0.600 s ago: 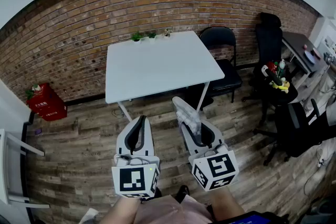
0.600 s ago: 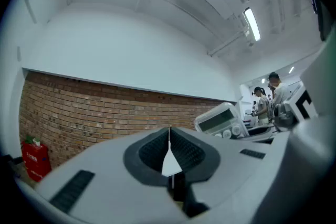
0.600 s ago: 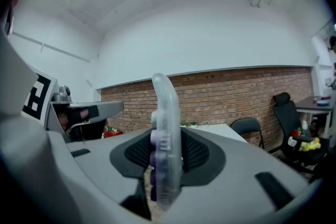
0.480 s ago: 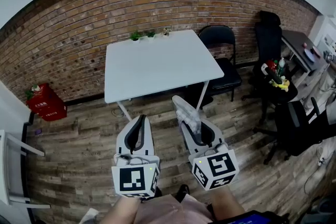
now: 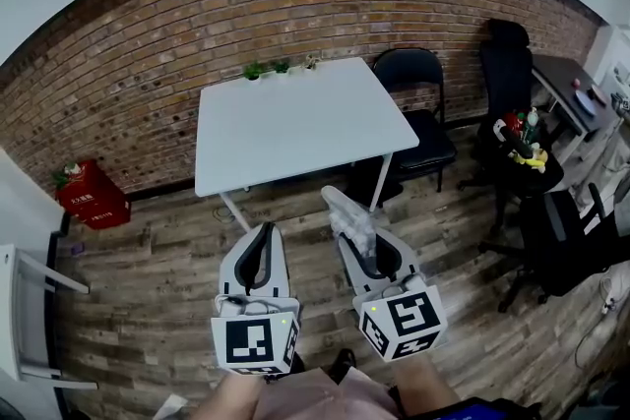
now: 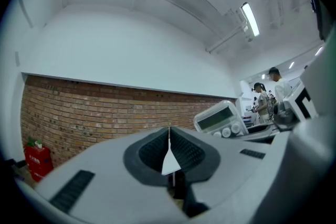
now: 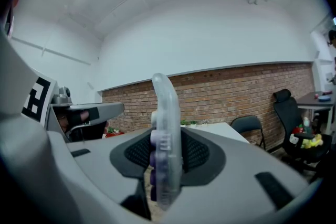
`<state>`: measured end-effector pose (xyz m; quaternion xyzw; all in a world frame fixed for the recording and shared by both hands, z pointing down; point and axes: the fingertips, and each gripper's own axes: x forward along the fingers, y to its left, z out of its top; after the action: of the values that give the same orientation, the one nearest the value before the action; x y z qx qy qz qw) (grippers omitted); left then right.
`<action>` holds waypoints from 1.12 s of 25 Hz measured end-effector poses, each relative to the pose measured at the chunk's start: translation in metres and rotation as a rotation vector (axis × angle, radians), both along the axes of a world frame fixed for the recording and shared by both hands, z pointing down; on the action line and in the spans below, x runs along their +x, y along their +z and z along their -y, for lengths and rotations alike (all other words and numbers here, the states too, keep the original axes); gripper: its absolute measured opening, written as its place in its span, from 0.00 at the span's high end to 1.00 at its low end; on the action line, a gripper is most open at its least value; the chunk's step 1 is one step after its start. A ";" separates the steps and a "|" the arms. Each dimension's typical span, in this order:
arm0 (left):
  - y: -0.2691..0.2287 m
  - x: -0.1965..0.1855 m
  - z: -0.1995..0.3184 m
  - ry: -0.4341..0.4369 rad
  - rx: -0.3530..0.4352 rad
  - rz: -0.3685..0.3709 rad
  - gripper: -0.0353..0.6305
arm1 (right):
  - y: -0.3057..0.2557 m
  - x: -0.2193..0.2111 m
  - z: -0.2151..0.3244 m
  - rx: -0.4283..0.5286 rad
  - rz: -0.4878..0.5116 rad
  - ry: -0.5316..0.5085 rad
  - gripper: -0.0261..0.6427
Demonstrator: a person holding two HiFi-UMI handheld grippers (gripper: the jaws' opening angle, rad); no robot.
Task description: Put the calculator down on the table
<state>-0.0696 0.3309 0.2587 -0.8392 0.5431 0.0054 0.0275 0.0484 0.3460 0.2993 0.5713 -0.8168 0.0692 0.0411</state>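
My right gripper (image 5: 356,236) is shut on a clear-cased calculator (image 5: 350,217), held on edge and sticking out past the jaws toward the white table (image 5: 295,123). In the right gripper view the calculator (image 7: 166,147) stands upright between the pads, its purple keys facing left. My left gripper (image 5: 258,246) floats beside it to the left, shut with nothing in it; the pads (image 6: 181,150) meet along a thin line. The calculator (image 6: 219,119) also shows at the right of the left gripper view. Both grippers hover over the wooden floor, short of the table's near edge.
Small potted plants (image 5: 268,68) line the table's far edge against the brick wall. A black folding chair (image 5: 418,103) stands right of the table, an office chair and cluttered side table (image 5: 522,148) further right. A red box (image 5: 91,197) sits at the left wall.
The view has shifted slightly; the table sits a touch nearer to the grippers. Both grippers keep their pose and the calculator stays gripped.
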 end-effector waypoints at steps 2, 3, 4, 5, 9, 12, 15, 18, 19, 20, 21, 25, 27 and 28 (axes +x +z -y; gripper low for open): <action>0.002 0.007 -0.003 -0.007 -0.001 0.004 0.92 | 0.002 0.007 -0.002 -0.002 0.002 -0.007 0.77; 0.002 0.012 -0.004 -0.011 -0.002 0.006 0.92 | 0.003 0.012 -0.003 -0.003 0.004 -0.010 0.77; 0.003 0.016 -0.006 -0.015 -0.002 0.008 0.92 | 0.004 0.016 -0.004 -0.003 0.006 -0.014 0.77; 0.003 0.021 -0.008 -0.021 -0.003 0.010 0.92 | 0.004 0.021 -0.004 -0.003 0.011 -0.019 0.77; 0.011 0.034 -0.014 -0.042 -0.019 0.021 0.92 | 0.004 0.039 -0.003 -0.001 0.043 -0.034 0.76; 0.024 0.033 -0.016 -0.061 -0.045 0.018 0.92 | 0.012 0.040 -0.001 -0.013 0.042 -0.049 0.76; 0.030 0.031 -0.006 -0.081 -0.057 0.010 0.92 | 0.019 0.039 0.008 -0.026 0.022 -0.063 0.76; 0.035 0.025 0.016 -0.087 -0.065 0.006 0.92 | 0.028 0.035 0.031 -0.048 0.017 -0.066 0.76; 0.039 0.021 0.026 -0.089 -0.071 0.003 0.92 | 0.032 0.033 0.040 -0.058 0.017 -0.064 0.76; 0.042 0.017 0.036 -0.090 -0.079 -0.001 0.92 | 0.036 0.031 0.050 -0.067 0.017 -0.061 0.76; 0.046 0.014 0.048 -0.090 -0.086 -0.005 0.92 | 0.040 0.028 0.061 -0.074 0.017 -0.059 0.76; 0.057 -0.002 0.105 -0.084 -0.104 -0.013 0.92 | 0.053 0.014 0.111 -0.096 0.004 -0.053 0.76; 0.059 -0.009 0.136 -0.076 -0.107 -0.013 0.92 | 0.058 0.009 0.139 -0.111 0.002 -0.040 0.76; 0.059 -0.012 0.150 -0.070 -0.108 -0.012 0.92 | 0.059 0.006 0.152 -0.115 0.003 -0.032 0.76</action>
<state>-0.0818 0.1804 0.3176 -0.8200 0.5716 -0.0198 -0.0211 0.0547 0.1938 0.3579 0.5550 -0.8204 0.1164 0.0739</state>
